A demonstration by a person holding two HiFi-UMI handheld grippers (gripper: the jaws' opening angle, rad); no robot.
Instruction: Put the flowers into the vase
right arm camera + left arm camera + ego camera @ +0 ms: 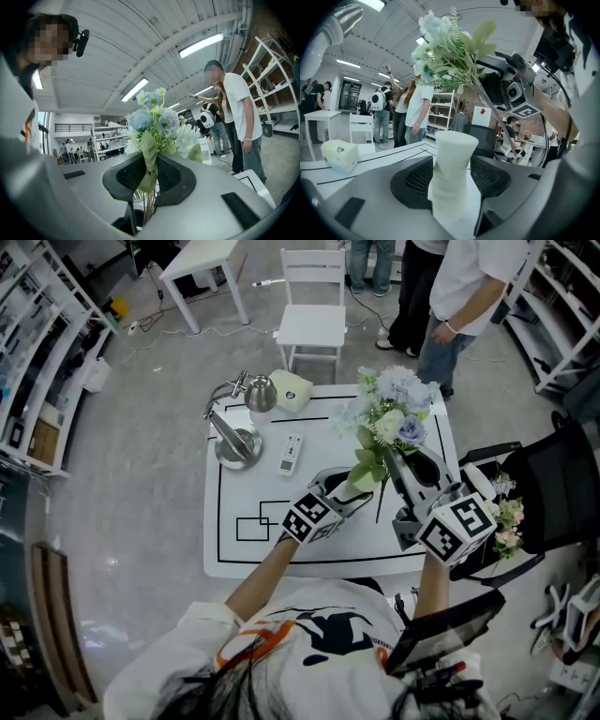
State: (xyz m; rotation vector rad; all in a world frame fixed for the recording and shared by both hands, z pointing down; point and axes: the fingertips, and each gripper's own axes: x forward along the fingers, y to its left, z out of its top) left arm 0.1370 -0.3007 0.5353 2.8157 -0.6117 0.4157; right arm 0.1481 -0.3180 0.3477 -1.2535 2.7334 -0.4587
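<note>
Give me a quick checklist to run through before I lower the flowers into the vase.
1. Right claw clamped on the stems of the flowers: ok.
2. Vase upright on the table: ok.
3. Left claw steadying the vase: not ok. Its jaws stand apart with the vase between them, not pressed.
4. Flowers upright for lowering: not ok. They lean in the left gripper view.
5. Stem ends lined up over the vase mouth: cannot tell.
</note>
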